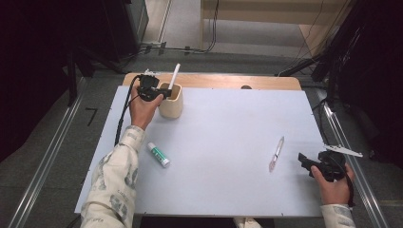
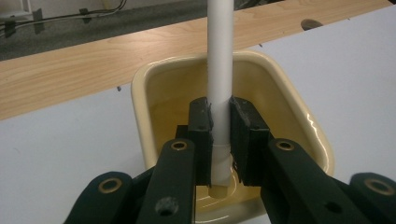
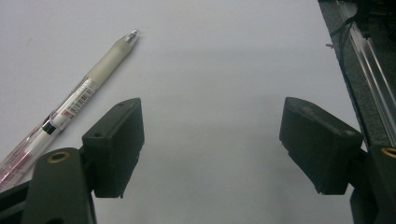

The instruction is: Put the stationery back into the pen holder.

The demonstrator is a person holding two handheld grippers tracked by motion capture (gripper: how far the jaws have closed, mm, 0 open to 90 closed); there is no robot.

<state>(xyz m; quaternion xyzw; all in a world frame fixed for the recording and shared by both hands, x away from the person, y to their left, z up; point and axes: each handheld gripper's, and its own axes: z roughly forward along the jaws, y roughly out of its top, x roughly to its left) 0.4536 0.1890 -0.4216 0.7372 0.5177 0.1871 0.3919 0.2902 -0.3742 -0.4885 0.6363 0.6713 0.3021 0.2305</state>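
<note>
My left gripper (image 1: 165, 92) (image 2: 220, 126) is shut on a white pen-like stick (image 1: 175, 76) (image 2: 220, 60), which stands upright with its lower end inside a cream cup (image 1: 171, 102) (image 2: 285, 98) at the table's far left. My right gripper (image 1: 304, 160) (image 3: 212, 140) rests open near the table's right edge, with nothing between its pads. A clear pen with a grey grip (image 1: 276, 153) (image 3: 74, 100) lies on the white table (image 1: 228, 133) just left of that gripper.
A small white tube with a green label (image 1: 158, 154) lies beside the left forearm. A wooden strip (image 1: 228, 80) (image 2: 65, 70) runs along the table's far edge. A metal rail (image 3: 369, 93) borders the right side.
</note>
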